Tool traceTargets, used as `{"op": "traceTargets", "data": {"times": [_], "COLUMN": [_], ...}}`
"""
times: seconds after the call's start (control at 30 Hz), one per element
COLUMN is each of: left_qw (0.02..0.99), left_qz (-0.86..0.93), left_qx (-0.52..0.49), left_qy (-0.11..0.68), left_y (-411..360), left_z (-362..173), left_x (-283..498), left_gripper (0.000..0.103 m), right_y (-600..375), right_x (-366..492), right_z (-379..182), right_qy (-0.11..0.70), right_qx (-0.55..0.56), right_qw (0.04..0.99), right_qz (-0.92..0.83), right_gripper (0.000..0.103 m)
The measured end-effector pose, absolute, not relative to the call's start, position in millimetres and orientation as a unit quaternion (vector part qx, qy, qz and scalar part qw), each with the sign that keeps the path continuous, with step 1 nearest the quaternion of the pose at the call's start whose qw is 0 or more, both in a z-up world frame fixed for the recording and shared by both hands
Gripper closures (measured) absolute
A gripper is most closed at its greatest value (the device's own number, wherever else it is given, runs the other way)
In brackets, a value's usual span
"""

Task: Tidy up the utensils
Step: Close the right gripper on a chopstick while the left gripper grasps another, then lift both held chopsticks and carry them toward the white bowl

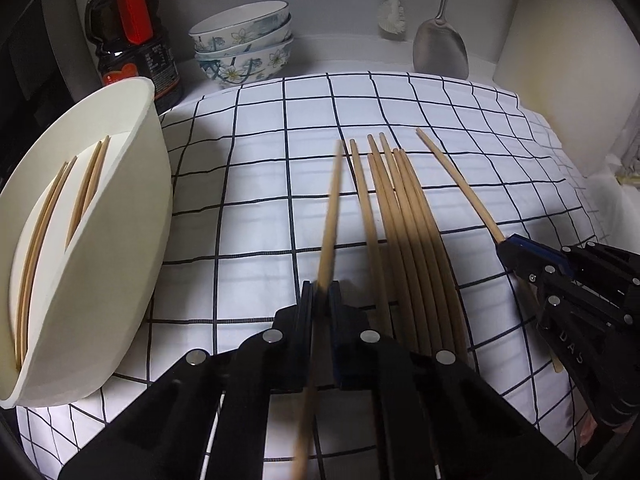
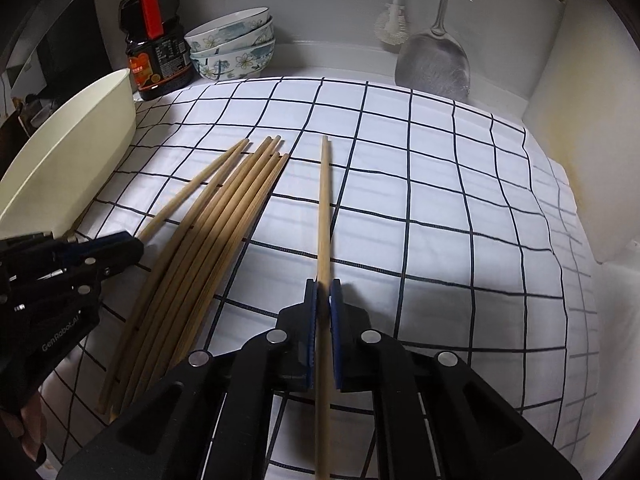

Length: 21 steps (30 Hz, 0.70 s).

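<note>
Two handheld grippers angle steeply down over a checked cloth (image 2: 440, 200), each clamped on a single chopstick. Left gripper (image 1: 322, 292) pinches a blurred chopstick (image 1: 332, 208) beside a cream container (image 1: 120, 208) that holds more chopsticks. Right gripper (image 2: 323, 292) grips another chopstick (image 2: 325, 200), set apart from the loose bundle of chopsticks (image 2: 208, 240) lying on the cloth between the two grippers.

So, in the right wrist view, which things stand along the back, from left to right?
Dark sauce bottle → stacked floral bowls → white brush → metal spatula.
</note>
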<state>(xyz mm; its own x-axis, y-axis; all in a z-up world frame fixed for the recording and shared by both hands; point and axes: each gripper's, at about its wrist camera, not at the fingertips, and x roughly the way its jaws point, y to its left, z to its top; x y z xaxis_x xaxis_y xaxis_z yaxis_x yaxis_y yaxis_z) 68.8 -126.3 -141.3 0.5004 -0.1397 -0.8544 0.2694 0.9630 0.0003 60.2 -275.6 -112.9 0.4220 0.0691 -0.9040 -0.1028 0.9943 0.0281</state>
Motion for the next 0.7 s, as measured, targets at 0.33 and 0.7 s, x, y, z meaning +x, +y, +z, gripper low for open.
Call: {"op": "traceTargets", "data": {"times": [0.33, 0.7], "left_qw": [0.851, 0.861], "left_qz": [-0.126, -0.157], "left_qx": [0.057, 0.043], "left_qy": [0.506, 0.481], "left_y": [-115, -99], "left_z": [-129, -73], "left_x": [63, 52], "left_gripper": [0.096, 0.096], "right_y": [-289, -279], "right_x": [44, 38], "right_z": [-95, -43], "right_qy": [0.541, 0.514], "right_qx": [0.077, 0.104], "right_qw": [0.837, 0.851], "right_qz": [0.035, 0.02], "right_gripper": [0.097, 0.097]}}
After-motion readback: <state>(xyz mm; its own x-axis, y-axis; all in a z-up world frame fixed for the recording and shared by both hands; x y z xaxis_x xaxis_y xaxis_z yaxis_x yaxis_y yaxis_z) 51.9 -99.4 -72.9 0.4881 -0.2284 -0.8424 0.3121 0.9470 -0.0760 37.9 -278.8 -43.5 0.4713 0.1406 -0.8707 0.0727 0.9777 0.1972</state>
